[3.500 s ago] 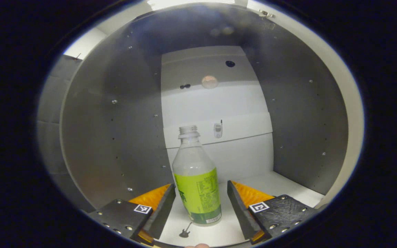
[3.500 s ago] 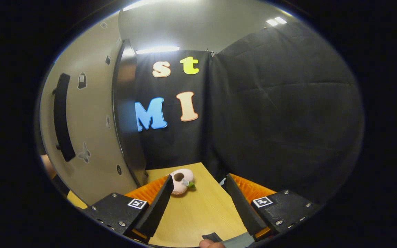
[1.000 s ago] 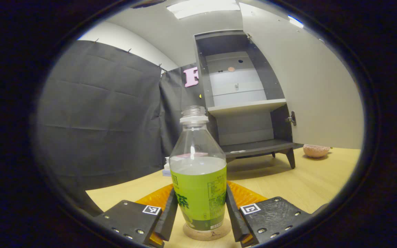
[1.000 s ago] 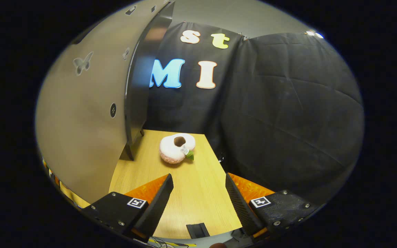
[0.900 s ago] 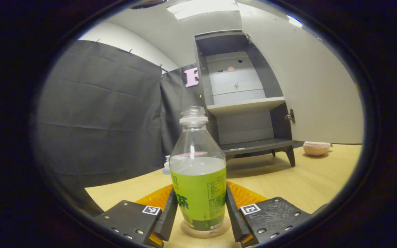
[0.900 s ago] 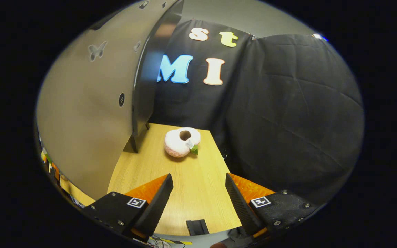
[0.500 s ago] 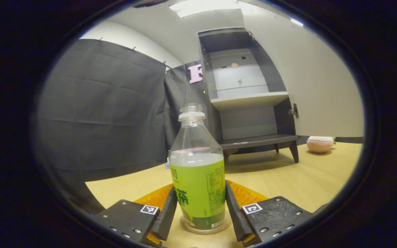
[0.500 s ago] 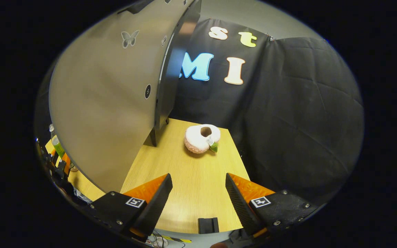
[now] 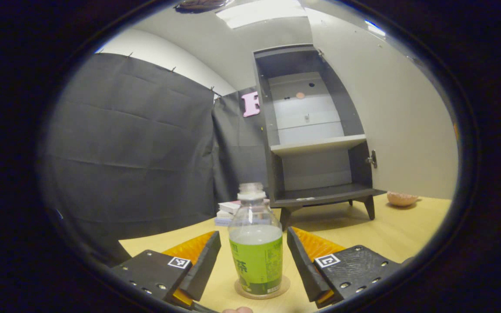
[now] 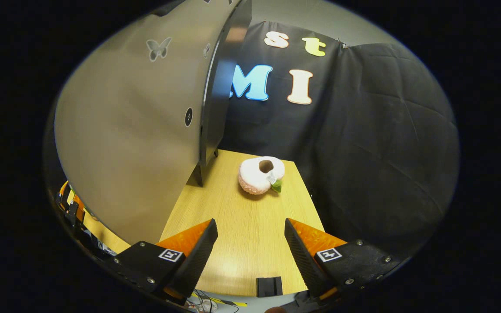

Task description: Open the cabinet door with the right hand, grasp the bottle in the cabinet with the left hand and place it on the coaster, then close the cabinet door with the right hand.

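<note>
Bottle (image 9: 256,248) upright on coaster (image 9: 261,290), left gripper (image 9: 254,261) spread clear; cabinet door (image 10: 133,130) open, right gripper (image 10: 250,252) wide, empty; closing remains

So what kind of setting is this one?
Likely a staged recording booth, not a real home: black cloth walls surround a wooden table holding a small open cabinet, with a bottle on a coaster.
</note>
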